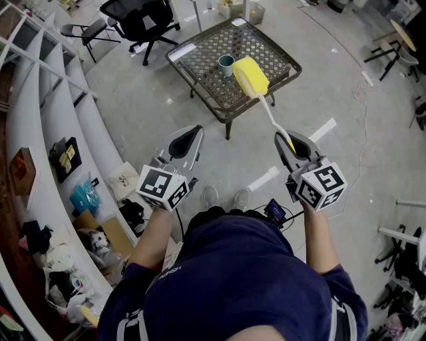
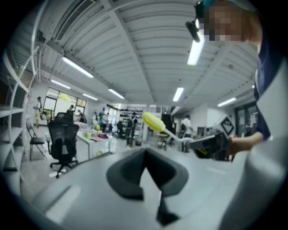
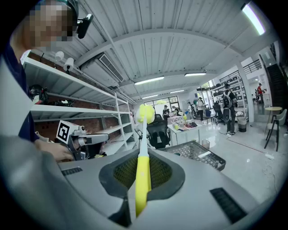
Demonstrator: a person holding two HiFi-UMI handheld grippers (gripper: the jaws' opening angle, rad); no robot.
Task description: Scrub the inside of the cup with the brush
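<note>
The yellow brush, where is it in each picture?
Head view: upper middle, the brush seen against the mesh table.
Left gripper view: middle, brush slanting up-left.
Right gripper view: centre, brush clamped in the right hand-held gripper.
Shared landmark: black office chair.

Holding left gripper (image 1: pixel 189 137) and right gripper (image 1: pixel 293 142) forward side by side, nearly level, left jaws pressed together empty, right jaws clamping the brush (image 1: pixel 251 78) handle.
</note>
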